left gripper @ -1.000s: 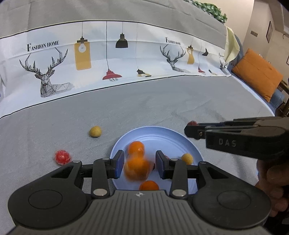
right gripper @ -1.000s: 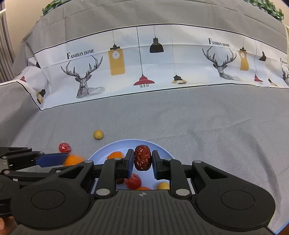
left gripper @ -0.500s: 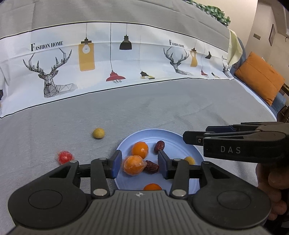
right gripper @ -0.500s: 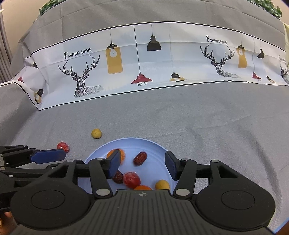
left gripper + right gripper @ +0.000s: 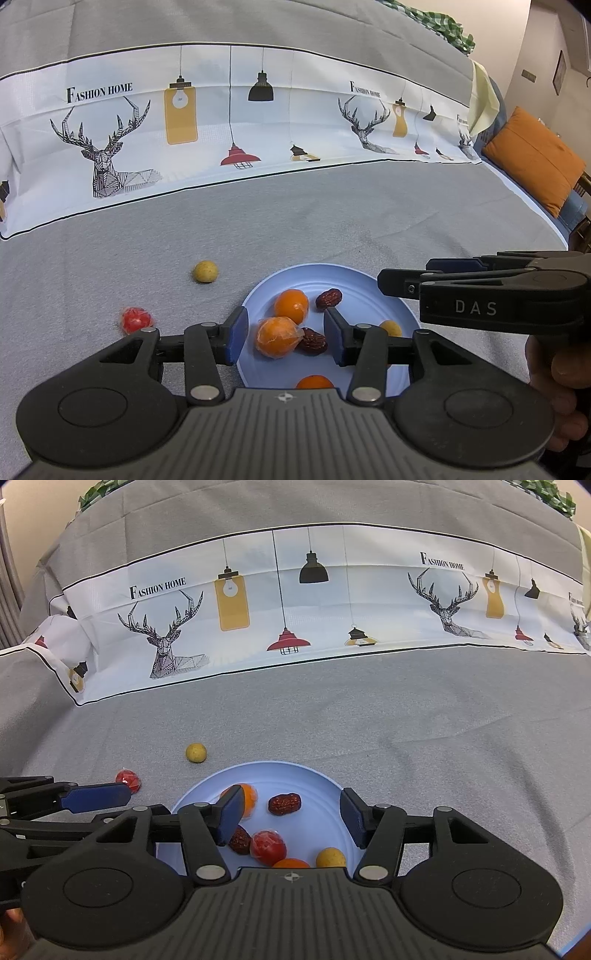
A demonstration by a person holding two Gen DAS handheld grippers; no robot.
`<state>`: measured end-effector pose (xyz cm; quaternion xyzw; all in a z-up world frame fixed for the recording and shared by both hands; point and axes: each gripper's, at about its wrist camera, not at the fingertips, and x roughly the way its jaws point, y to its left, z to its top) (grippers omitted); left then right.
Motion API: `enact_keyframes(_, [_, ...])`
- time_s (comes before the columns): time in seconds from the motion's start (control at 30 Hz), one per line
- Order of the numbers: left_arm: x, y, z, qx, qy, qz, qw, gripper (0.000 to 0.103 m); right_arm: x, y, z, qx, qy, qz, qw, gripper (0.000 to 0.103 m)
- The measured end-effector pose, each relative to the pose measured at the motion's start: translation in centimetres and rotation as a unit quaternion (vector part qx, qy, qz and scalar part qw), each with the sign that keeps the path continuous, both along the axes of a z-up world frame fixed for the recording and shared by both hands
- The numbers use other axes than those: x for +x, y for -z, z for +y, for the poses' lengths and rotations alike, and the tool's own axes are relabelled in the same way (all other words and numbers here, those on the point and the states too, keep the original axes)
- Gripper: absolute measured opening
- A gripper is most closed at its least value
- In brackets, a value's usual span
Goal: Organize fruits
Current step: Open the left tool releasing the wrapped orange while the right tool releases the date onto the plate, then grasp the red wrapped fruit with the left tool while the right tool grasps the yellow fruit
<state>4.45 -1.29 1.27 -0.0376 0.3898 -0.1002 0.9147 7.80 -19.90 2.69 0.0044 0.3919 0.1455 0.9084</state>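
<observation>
A light blue plate on the grey cloth holds several fruits. Among them are a plastic-wrapped orange, a bare orange, a red date, a darker date, a wrapped red fruit and a yellow ball. My left gripper hangs open over the plate's near left; the wrapped orange lies free between its fingers. My right gripper is over the plate with its jaws opening and nothing gripped.
Off the plate to its left lie a yellow ball and a wrapped red fruit. A white printed cloth band crosses the back. An orange cushion sits far right.
The left gripper let the wrapped orange drop onto the plate. The right gripper released the red date, which now lies on the plate. Both sets of jaws have widened.
</observation>
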Motion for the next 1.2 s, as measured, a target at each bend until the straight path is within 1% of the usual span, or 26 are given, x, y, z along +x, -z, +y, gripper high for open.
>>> enact_keyframes(0.33, [0.1, 0.1, 0.2, 0.001, -0.002, 0.002, 1.0000, 0.050, 0.0, 0.1, 0.0, -0.001, 0.001, 0.001, 1.000, 0.060])
enact_keyframes(0.47, [0.1, 0.3, 0.5, -0.001, -0.009, 0.006, 0.9999, 0.050, 0.1, 0.3, -0.2, 0.002, 0.004, 0.003, 1.000, 0.060])
enact_keyframes(0.53, [0.2, 0.4, 1.1, -0.008, -0.017, 0.011, 0.9998, 0.050, 0.2, 0.3, -0.2, 0.007, 0.008, 0.005, 1.000, 0.060])
enact_keyframes(0.57, [0.1, 0.3, 1.4, -0.011, -0.023, 0.012, 0.9996, 0.047, 0.3, 0.3, -0.3, 0.010, 0.010, 0.006, 1.000, 0.060])
enact_keyframes(0.6, [0.1, 0.3, 1.8, -0.013, -0.030, 0.013, 0.9994, 0.039, 0.3, 0.2, -0.3, 0.013, 0.011, 0.007, 1.000, 0.060])
enact_keyframes(0.63, [0.1, 0.2, 2.1, -0.014, -0.037, 0.014, 0.9991, 0.034, 0.3, 0.2, -0.3, 0.016, 0.012, 0.007, 1.000, 0.060])
enact_keyframes(0.67, [0.1, 0.1, 2.6, -0.015, -0.047, 0.017, 0.9986, 0.024, 0.3, 0.2, -0.4, 0.019, 0.013, 0.008, 1.000, 0.060])
enact_keyframes(0.7, [0.1, 0.1, 3.1, -0.015, -0.058, 0.021, 0.9980, 0.020, 0.3, 0.1, -0.4, 0.022, 0.013, 0.008, 1.000, 0.060])
enact_keyframes(0.77, [0.1, -0.1, 4.4, -0.023, -0.084, 0.029, 0.9957, 0.017, 0.2, 0.1, -0.4, 0.028, 0.011, 0.008, 1.000, 0.059])
enact_keyframes(0.83, [0.1, -0.2, 6.1, -0.043, -0.118, 0.038, 0.9914, 0.017, 0.3, -0.1, -0.2, 0.033, 0.008, 0.008, 0.999, 0.048])
enact_keyframes(0.87, [0.0, -0.2, 7.3, -0.058, -0.137, 0.045, 0.9879, 0.017, 0.2, -0.1, -0.2, 0.036, 0.007, 0.006, 0.999, 0.038])
enact_keyframes(0.9, [0.0, -0.3, 8.1, -0.070, -0.153, 0.050, 0.9845, 0.017, 0.2, -0.3, -0.2, 0.040, 0.006, 0.005, 0.999, 0.030])
enact_keyframes(0.97, [0.0, -0.1, 10.0, -0.096, -0.184, 0.066, 0.9761, 0.017, 0.3, -0.5, -0.3, 0.049, 0.007, 0.002, 0.999, 0.026])
enact_keyframes(1.0, [0.1, 0.0, 10.9, -0.106, -0.195, 0.076, 0.9720, 0.017, 0.3, -0.6, -0.4, 0.055, 0.007, 0.002, 0.998, 0.026])
enact_keyframes(1.07, [0.6, 0.5, 11.7, -0.109, -0.204, 0.098, 0.9680, 0.019, 0.5, -0.6, -0.4, 0.064, 0.007, 0.006, 0.998, 0.026])
enact_keyframes(1.13, [1.5, 1.0, 11.8, -0.090, -0.196, 0.118, 0.9693, 0.020, 0.8, -0.6, -0.2, 0.072, 0.002, 0.011, 0.997, 0.026])
enact_keyframes(1.17, [2.0, 1.3, 11.7, -0.079, -0.189, 0.125, 0.9707, 0.024, 0.9, -0.6, 0.0, 0.076, -0.002, 0.012, 0.997, 0.026])
enact_keyframes(1.2, [2.5, 1.4, 11.6, -0.068, -0.181, 0.128, 0.9727, 0.032, 1.0, -0.6, 0.3, 0.079, -0.005, 0.013, 0.997, 0.026])
